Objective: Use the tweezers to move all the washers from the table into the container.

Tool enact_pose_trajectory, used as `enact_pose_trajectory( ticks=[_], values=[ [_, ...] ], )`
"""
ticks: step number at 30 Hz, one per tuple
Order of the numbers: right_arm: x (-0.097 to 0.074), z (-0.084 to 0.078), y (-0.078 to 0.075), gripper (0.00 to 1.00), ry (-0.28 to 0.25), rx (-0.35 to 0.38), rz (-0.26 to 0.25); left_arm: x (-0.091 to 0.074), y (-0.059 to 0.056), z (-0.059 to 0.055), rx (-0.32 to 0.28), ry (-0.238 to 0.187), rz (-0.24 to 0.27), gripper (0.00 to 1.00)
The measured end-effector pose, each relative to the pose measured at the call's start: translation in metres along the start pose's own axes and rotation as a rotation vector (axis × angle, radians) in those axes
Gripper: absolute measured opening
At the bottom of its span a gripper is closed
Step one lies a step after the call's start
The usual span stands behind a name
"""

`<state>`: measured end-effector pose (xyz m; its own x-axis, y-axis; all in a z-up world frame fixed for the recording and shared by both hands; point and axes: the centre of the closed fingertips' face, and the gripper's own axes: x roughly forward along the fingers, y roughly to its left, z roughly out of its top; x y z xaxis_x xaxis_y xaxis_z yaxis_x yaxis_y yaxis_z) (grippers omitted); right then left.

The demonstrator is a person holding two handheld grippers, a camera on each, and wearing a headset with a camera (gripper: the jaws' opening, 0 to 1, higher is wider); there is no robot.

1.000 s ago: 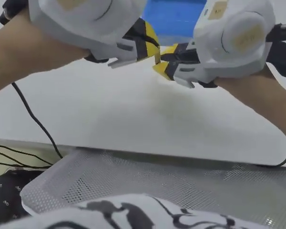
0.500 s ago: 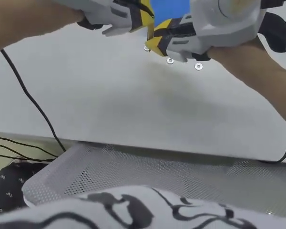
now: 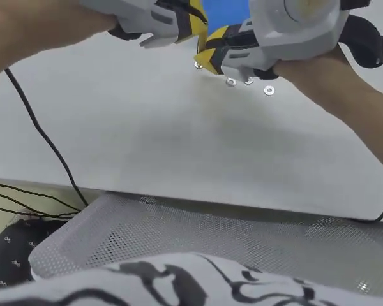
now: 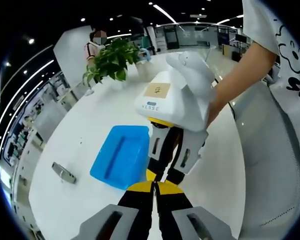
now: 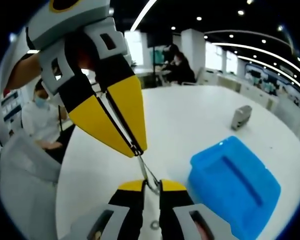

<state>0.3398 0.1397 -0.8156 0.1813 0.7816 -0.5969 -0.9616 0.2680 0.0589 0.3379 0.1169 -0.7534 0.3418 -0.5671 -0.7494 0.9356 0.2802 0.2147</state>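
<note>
Thin metal tweezers (image 5: pixel 142 167) run from between the yellow jaws of my left gripper (image 5: pixel 135 147) down into the jaws of my right gripper (image 5: pixel 151 186). Both grippers look shut on them. In the head view the left gripper (image 3: pixel 195 22) and right gripper (image 3: pixel 209 58) meet tip to tip above the white table. Several small washers (image 3: pixel 230 81) lie on the table just under the right gripper, and one washer (image 5: pixel 154 225) shows below its jaws. The blue container (image 5: pixel 235 190) sits just beyond the grippers, its edge (image 3: pixel 226 9) behind them. In the left gripper view my left gripper (image 4: pixel 153 189) faces the right gripper's white body, with the container (image 4: pixel 121 156) to the left.
A small grey metal block (image 5: pixel 241 117) lies on the table beyond the container. A black cable (image 3: pixel 41 137) crosses the table's left side. A perforated grey surface (image 3: pixel 198 236) sits at the near edge. People sit at far tables.
The head view has tilted, so the washers under the right gripper have come into sight. The two grippers stay tip to tip with little motion.
</note>
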Motion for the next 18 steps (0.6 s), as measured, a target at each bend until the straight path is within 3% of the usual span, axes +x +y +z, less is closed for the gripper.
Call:
enact_pose_trajectory(
  ticks=[18],
  values=[
    [-0.0017, -0.0034, 0.0006, 0.07, 0.012, 0.002, 0.004, 0.0001, -0.0048, 0.0019, 0.014, 0.009, -0.014, 0.00]
  ],
)
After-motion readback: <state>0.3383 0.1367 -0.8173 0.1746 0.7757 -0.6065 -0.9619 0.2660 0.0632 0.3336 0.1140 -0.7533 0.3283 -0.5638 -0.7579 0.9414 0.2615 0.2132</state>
